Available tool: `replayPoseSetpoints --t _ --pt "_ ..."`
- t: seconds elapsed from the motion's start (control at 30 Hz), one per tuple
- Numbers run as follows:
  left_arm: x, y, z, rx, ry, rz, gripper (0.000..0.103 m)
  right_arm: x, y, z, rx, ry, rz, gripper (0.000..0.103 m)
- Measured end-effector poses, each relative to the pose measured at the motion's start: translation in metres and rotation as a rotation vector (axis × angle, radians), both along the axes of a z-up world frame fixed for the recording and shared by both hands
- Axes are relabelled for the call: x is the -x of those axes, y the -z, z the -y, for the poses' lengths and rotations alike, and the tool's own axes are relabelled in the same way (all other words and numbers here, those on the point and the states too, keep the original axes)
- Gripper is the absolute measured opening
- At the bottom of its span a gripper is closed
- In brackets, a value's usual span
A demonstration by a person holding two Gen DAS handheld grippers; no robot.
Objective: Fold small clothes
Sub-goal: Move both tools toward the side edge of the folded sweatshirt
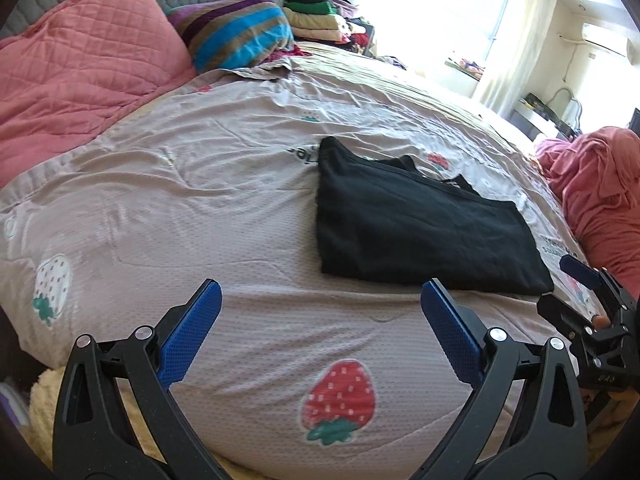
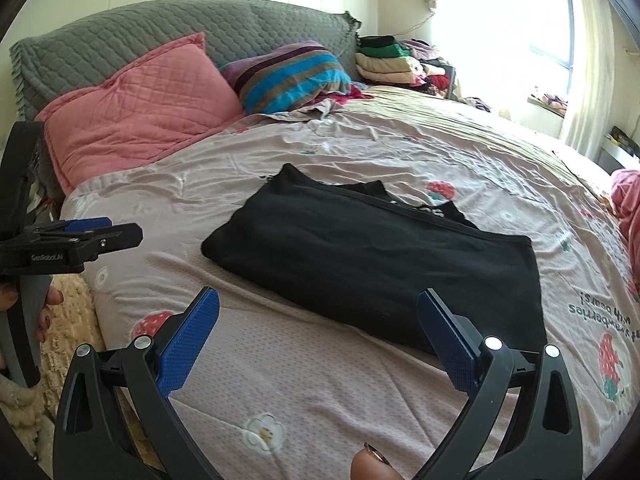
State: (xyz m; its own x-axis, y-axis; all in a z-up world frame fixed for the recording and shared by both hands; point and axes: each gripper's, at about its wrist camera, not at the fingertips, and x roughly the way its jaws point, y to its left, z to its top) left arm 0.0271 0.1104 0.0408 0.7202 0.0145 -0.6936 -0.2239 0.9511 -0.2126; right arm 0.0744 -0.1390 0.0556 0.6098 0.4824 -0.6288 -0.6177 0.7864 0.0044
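A black garment (image 1: 416,224) lies folded flat on the strawberry-print bedsheet (image 1: 200,200); it also shows in the right wrist view (image 2: 372,256). My left gripper (image 1: 320,304) is open and empty, hovering above the sheet near the bed's front edge, left of and in front of the garment. My right gripper (image 2: 318,312) is open and empty, just in front of the garment's near edge. The right gripper shows at the right edge of the left wrist view (image 1: 576,288). The left gripper shows at the left edge of the right wrist view (image 2: 120,232).
A pink quilted pillow (image 2: 136,108) and a striped pillow (image 2: 288,76) lie by the grey headboard (image 2: 160,32). A stack of folded clothes (image 2: 384,60) sits at the back. A pink cloth heap (image 1: 600,192) lies right of the garment. A cream rug (image 2: 72,320) lies beside the bed.
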Motion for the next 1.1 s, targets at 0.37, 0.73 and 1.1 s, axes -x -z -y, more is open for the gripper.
replayPoseSetpoints --t 0.37,0.73,1.1 --pt "0.008 0.004 -0.034 0.005 -0.079 0.000 0.093 0.004 0.004 -0.037 0.018 -0.076 -0.006 0.098" --pt "0.007 0.009 -0.062 -0.003 -0.145 -0.006 0.093 0.010 0.013 -0.072 0.036 -0.151 -0.008 0.098" --pt "-0.009 0.017 -0.071 -0.018 -0.148 -0.031 0.093 0.007 0.025 -0.097 0.065 -0.186 -0.012 0.098"
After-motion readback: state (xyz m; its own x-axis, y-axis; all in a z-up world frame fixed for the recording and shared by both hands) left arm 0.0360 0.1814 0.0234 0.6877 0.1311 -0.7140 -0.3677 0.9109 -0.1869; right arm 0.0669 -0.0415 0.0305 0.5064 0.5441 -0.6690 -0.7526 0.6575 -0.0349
